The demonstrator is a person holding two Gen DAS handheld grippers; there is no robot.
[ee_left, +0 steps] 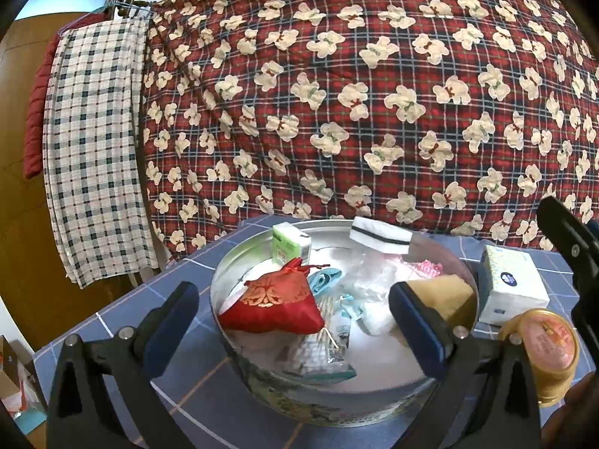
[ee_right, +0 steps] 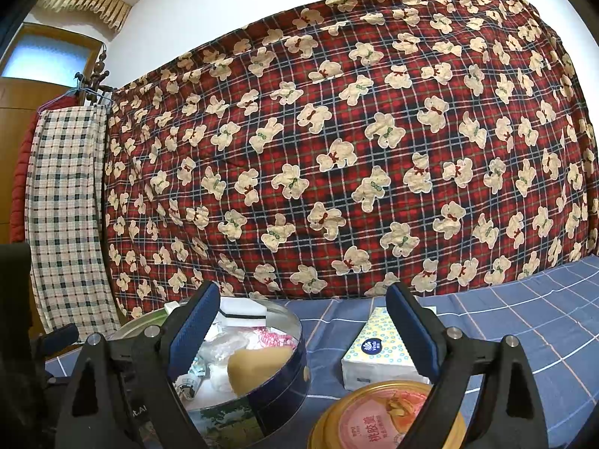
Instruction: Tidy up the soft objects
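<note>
A round metal tin [ee_left: 299, 400] stands on the blue checked cloth [ee_left: 108, 321]. It holds a red embroidered pouch [ee_left: 273, 303], a green tissue pack [ee_left: 290, 243], a white sponge with a black stripe [ee_left: 378, 234], a yellow sponge [ee_left: 445, 292] and several plastic packets. My left gripper [ee_left: 295, 321] hangs open in front of the tin, its fingers framing the contents, nothing pressed. My right gripper [ee_right: 303, 327] is open and level, beside the tin [ee_right: 269, 389]. A white tissue box [ee_right: 374, 351] and a gold-lidded jar [ee_right: 389, 419] lie ahead, between its fingers' lines but untouched.
A red plaid quilt with bear print [ee_right: 337, 149] hangs right behind the table. A checked cloth [ee_left: 93, 149] hangs from a rack at the left, by a wooden door. The tissue box [ee_left: 513, 284] and jar [ee_left: 543, 348] sit right of the tin.
</note>
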